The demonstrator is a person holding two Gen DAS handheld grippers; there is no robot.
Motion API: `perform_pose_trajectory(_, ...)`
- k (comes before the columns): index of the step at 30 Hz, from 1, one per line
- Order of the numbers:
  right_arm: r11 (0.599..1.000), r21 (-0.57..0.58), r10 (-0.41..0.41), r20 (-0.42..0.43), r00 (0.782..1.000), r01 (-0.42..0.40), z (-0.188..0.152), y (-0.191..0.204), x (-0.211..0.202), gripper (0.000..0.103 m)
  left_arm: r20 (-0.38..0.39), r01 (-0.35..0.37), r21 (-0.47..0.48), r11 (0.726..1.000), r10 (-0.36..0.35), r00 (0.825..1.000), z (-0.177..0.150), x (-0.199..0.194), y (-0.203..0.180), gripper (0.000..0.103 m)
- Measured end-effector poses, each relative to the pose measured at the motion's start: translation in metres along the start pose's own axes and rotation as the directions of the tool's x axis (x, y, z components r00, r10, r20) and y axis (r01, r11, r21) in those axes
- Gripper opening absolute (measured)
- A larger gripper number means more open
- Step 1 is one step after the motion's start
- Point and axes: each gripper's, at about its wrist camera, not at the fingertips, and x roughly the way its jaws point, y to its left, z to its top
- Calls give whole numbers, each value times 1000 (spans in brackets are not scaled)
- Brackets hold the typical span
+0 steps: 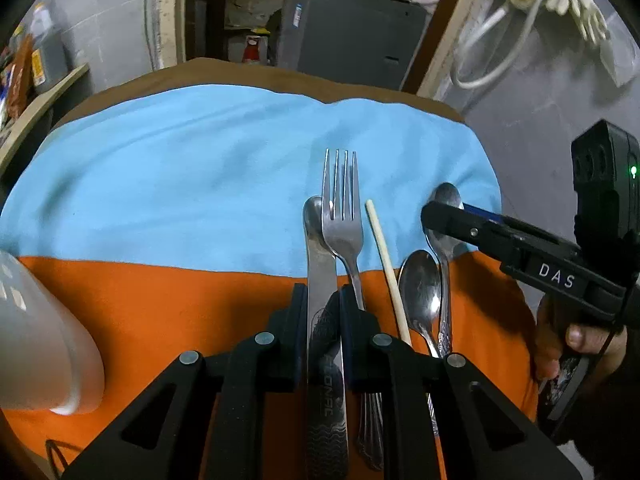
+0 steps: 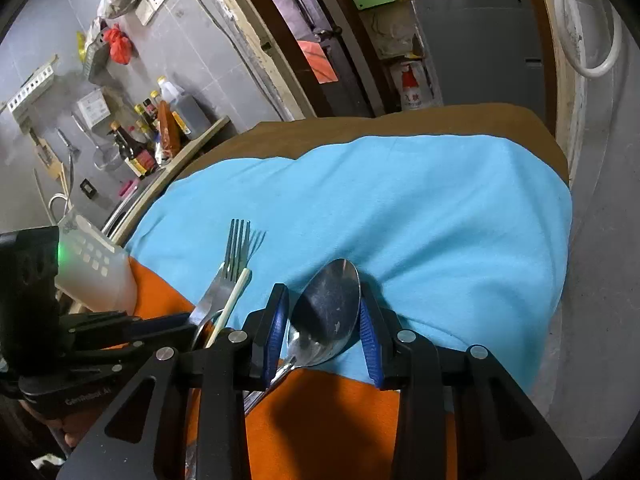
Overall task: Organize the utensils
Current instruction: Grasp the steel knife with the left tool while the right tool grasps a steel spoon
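Utensils lie in a loose row on the orange and blue cloth (image 1: 160, 184) near your edge of the table, and you are picking two at once. Your left claw (image 1: 320, 328) is pinching the long flat steel handle of the knife (image 1: 320, 280), pads tight on both sides. Just right of it lie the fork (image 1: 342, 216), a single chopstick (image 1: 386, 264) and a small spoon (image 1: 420, 284).

Your right claw (image 2: 324, 332) straddles the bowl of the large spoon (image 2: 328, 308) at the right end of the row; the blue pads (image 2: 370, 340) stand close beside it with the gap narrow, though I cannot tell if they press yet.

Judging from this, you are at the grasp step: next, close firmly on the spoon, lower down its neck if the bowl slips, then lift both pieces clear without dragging the neighbours.

The white perforated holder (image 1: 44, 328) lies tipped at the left edge; nothing shows inside it.
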Motion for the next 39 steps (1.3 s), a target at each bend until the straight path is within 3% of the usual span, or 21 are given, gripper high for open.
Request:
perform_pose_trajectory(2,1000,-8,1,-5,1000,-1,1,2,1,32,-14,-4,6,1000,4,1000,4,2,-3,12)
perform_pose_trajectory(5,1000,7,-20,-8,1000,20,1,1,2,12,-11,-6,-21,1000,6,1000,4,1,-1,12)
perform_pose_trajectory(6,1000,25,-9,-5,1000,9,1,-2,1,10,-4,-7,-27,1000,7,1000,4,0,-2,12)
perform_pose_trajectory(15,998,55,-18,6,1000,17,-1,-2,-1,8,2,30,-52,998,-30,1000,-6,-9,-3,12)
perform_pose_trajectory(20,998,65,-21,7,1000,21,-2,-2,-2,8,-6,9,-45,999,-10,1000,-8,-10,-7,12)
perform_pose_trajectory(26,997,61,-37,-1,999,37,0,0,-1,9,-85,-52,103,993,61,995,-2,-1,-22,13)
perform_pose_trajectory(30,997,38,-65,-11,998,65,1,5,0,11,-111,-72,136,988,87,990,4,4,-27,14)
perform_pose_trajectory(35,997,43,-64,10,998,64,-2,6,-5,6,-69,-70,93,993,76,995,0,-1,-24,12)
perform_pose_trajectory(39,998,31,-60,98,993,57,-11,14,-26,4,46,-4,21,1000,3,999,-19,-23,-11,11)
